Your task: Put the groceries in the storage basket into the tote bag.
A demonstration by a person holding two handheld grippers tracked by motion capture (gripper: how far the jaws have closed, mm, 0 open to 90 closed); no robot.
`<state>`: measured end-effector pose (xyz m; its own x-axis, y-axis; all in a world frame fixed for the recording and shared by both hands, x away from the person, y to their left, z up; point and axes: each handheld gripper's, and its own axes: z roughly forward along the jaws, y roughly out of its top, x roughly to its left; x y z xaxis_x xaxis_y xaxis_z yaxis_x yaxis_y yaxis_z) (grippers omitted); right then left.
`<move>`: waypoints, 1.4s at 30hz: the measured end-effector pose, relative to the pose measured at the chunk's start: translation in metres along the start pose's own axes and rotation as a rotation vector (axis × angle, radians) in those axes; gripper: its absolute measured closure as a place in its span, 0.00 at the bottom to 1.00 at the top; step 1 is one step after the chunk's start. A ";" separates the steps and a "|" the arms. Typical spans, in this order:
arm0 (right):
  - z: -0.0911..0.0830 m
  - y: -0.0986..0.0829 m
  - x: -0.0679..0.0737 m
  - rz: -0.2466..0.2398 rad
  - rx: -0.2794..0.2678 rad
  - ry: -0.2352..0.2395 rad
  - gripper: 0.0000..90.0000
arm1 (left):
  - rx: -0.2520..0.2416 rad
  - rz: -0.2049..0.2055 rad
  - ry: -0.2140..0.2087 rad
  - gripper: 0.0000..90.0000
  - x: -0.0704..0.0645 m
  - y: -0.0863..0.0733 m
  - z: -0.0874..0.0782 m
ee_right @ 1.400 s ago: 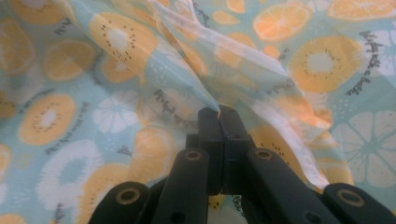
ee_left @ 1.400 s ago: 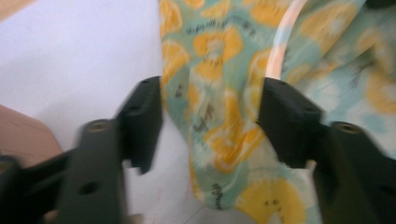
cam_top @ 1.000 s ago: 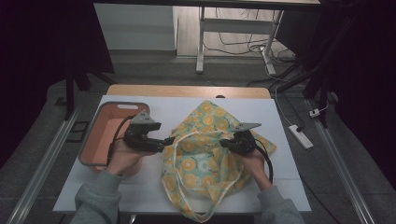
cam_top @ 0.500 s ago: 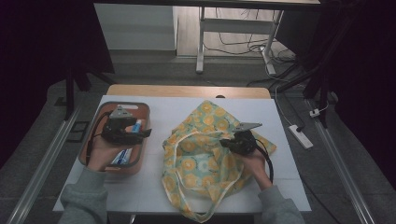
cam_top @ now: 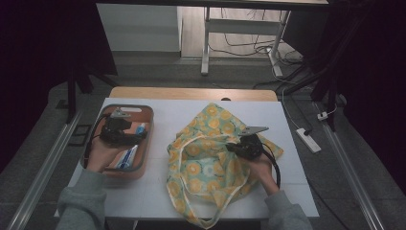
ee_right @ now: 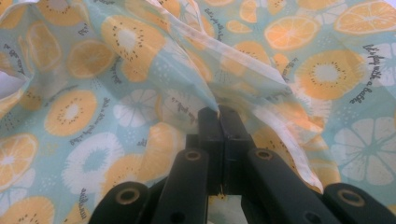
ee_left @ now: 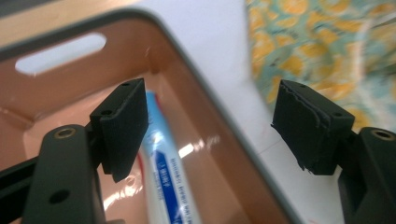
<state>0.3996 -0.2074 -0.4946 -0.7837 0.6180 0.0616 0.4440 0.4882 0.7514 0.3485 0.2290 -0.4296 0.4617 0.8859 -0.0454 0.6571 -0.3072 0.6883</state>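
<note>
Toothpaste tube (ee_left: 161,158) lies in the salmon tray (cam_top: 146,143) at the table's left; the left gripper (cam_top: 125,136) hovers over it, jaws wide apart, and should straddle the tube squarely. Right gripper (cam_top: 238,148) pinches the citrus-print tote bag (cam_top: 210,158) shut-jawed (keep its mouth lifted). White table (cam_top: 167,108), dim room, cables (cam_top: 249,45) beyond.

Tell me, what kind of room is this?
Probably a workshop or lab set up for recording, not a home. A white table stands on a grey floor, cables trail behind it, and a power strip lies beside it. On the table are a fruit-print bag and a tray.
</note>
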 end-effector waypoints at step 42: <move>-0.002 -0.002 -0.001 0.005 -0.004 -0.003 1.00 | 0.430 -0.126 0.048 0.74 0.044 -0.018 0.080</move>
<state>0.3989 -0.2099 -0.4949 -0.7800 0.6225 0.0632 0.4464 0.4829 0.7534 0.4047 0.2458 -0.5016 0.3408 0.9376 -0.0684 0.8990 -0.3038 0.3155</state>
